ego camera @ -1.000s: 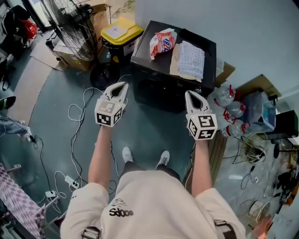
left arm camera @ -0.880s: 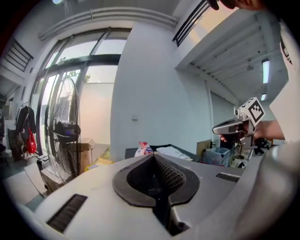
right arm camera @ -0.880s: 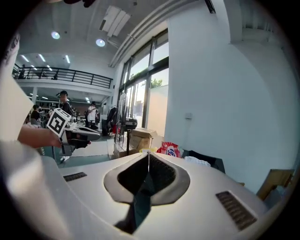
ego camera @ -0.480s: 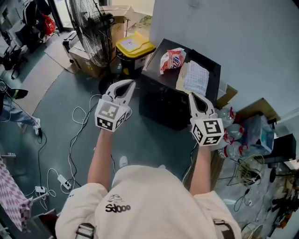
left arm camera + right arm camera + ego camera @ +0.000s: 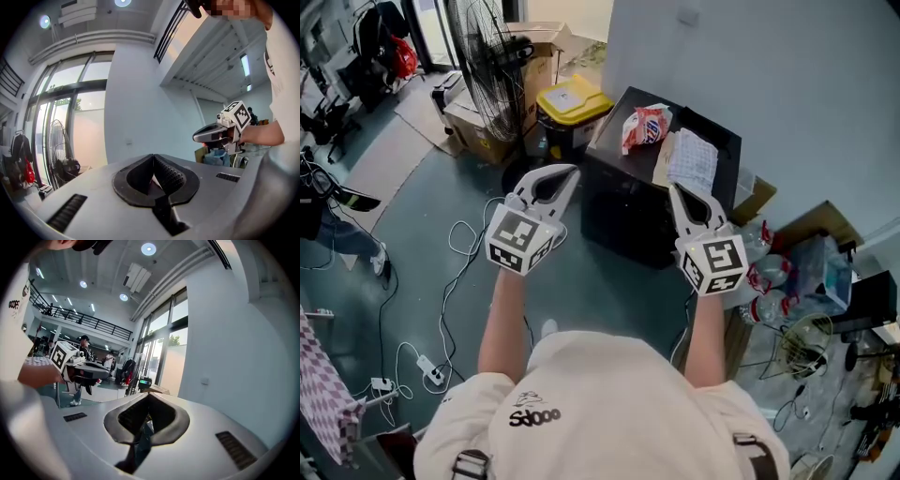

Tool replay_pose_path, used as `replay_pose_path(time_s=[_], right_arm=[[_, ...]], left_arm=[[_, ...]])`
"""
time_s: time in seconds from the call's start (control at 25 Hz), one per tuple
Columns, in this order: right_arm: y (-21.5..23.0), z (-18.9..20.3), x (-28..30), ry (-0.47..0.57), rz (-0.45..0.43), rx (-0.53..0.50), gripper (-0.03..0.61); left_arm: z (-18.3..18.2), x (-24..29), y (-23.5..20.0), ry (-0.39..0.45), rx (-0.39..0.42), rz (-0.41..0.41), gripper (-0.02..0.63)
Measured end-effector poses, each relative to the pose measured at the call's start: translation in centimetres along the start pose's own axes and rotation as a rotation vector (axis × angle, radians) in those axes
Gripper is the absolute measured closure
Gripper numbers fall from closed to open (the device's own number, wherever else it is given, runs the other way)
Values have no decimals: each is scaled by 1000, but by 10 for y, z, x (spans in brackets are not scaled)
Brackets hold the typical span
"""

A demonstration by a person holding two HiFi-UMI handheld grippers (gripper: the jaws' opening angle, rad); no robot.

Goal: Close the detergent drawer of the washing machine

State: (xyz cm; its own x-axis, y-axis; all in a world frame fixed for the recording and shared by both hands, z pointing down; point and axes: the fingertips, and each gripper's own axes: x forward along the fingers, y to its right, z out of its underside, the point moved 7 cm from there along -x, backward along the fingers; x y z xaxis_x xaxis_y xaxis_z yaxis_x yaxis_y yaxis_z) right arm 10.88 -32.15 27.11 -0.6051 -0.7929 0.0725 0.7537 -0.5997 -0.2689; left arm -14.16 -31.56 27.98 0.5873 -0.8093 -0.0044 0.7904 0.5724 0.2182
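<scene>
Shot from a head-mounted camera, the head view drops steeply past the wearer's shirt [image 5: 600,403] to the floor [image 5: 422,216], with the left gripper [image 5: 570,174] and right gripper [image 5: 674,189] close below. Each gripper view sits just behind its own jaws, faces level at the pale wall [image 5: 787,84], and catches the other gripper at its edge. The fan [image 5: 483,56] appears in the head and left gripper views. A small wall plate [image 5: 689,17], possibly a switch, seems common to all three.
</scene>
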Motion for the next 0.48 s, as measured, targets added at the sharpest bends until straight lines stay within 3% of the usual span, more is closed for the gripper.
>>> replay_pose_path(time_s=[0.12,0.32,0.48], right_arm=[[-7,-5,-4,11,-16,-19,570],[-15,-7,-8,2,-29,-43,571],[-17,-5,-12,-5,-27,-47,571]], left_arm=[[-8,-5,8,12,13,-1,595],[-16,-9,23,-16,104,-5,595],[-15,-9,28,-11,93,1,595]])
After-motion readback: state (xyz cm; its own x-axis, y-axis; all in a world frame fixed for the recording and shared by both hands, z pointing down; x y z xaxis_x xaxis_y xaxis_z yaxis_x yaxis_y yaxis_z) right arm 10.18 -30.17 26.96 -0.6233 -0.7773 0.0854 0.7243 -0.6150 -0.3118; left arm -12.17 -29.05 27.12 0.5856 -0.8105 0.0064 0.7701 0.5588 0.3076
